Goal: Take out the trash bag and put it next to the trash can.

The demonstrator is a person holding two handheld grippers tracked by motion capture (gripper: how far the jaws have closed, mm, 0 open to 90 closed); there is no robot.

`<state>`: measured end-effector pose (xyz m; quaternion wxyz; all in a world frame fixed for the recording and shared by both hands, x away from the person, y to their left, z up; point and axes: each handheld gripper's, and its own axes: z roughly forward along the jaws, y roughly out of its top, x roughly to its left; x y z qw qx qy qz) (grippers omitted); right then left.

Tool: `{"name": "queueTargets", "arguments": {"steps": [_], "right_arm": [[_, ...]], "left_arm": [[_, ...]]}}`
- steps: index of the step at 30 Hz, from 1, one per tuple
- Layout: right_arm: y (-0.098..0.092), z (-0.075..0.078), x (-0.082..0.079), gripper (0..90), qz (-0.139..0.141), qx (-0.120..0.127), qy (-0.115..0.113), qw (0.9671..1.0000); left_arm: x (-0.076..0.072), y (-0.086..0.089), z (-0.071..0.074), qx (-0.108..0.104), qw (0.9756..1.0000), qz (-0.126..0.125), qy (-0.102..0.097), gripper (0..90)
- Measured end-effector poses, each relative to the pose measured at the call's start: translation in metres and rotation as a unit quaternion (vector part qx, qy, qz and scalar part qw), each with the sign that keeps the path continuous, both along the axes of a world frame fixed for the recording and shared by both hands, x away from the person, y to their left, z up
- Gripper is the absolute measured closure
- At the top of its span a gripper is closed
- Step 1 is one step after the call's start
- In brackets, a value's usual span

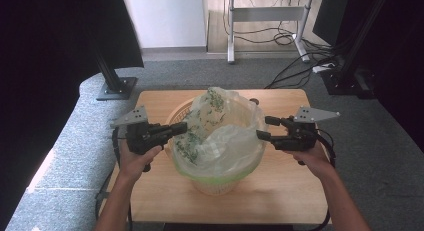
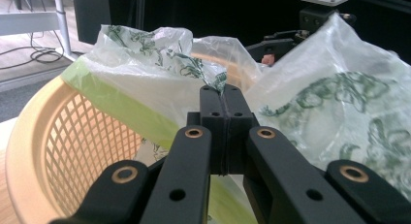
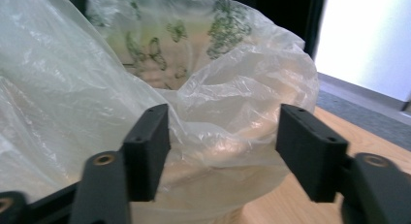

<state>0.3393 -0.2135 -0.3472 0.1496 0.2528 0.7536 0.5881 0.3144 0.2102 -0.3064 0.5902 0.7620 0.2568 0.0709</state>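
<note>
A wooden bench (image 1: 160, 191) is sitting in the middle of the high view, with grey floor all around it. A tan basket (image 1: 217, 183) with little holes in its sides is standing on the bench, in the middle of the frame. A thin see-through plastic bag (image 1: 227, 141) with green leafy prints is lying in the basket and puffing up over the rim, and a light green band of it is folding down over the rim.

The left hand-held gripper (image 1: 181, 127) is reaching in from the left side of the frame. Its jaws are pressed together and are pinching the edge of the bag. The right hand-held gripper (image 1: 262, 129) is reaching in from the right side of the frame. Its jaws are standing apart, with a fold of the bag between them, not squeezing it.
</note>
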Motion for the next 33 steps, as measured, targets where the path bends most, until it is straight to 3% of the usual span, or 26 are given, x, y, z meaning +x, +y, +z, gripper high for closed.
{"name": "queueTargets", "arguments": {"steps": [11,14,17,24,26,33], "right_arm": [[0.004,0.002,0.000,87.9,-0.048,-0.011,-0.022,0.9985],[0.009,0.006,0.001,88.9,-0.048,-0.024,-0.019,0.9984],[0.016,0.014,0.001,88.9,-0.051,-0.030,-0.038,0.9975],[0.034,0.047,0.003,88.9,-0.054,-0.007,-0.073,0.9958],[0.043,0.052,0.000,89.0,-0.048,-0.007,-0.093,0.9945],[0.064,0.063,-0.008,88.8,-0.020,0.013,-0.118,0.9927]], "left_arm": [[0.001,0.006,-0.004,-0.014,0.9999,0.002,0.001,89.8],[0.001,0.006,-0.003,-0.016,0.9998,0.007,-0.002,89.9],[0.003,0.005,0.001,-0.022,0.9997,0.012,-0.006,90.0],[0.007,-0.003,0.015,-0.022,0.9995,0.013,-0.018,90.0],[0.006,-0.006,0.017,-0.023,0.9994,0.011,-0.023,90.0],[0.006,-0.014,0.021,-0.021,0.9993,0.008,-0.031,90.0]]}}
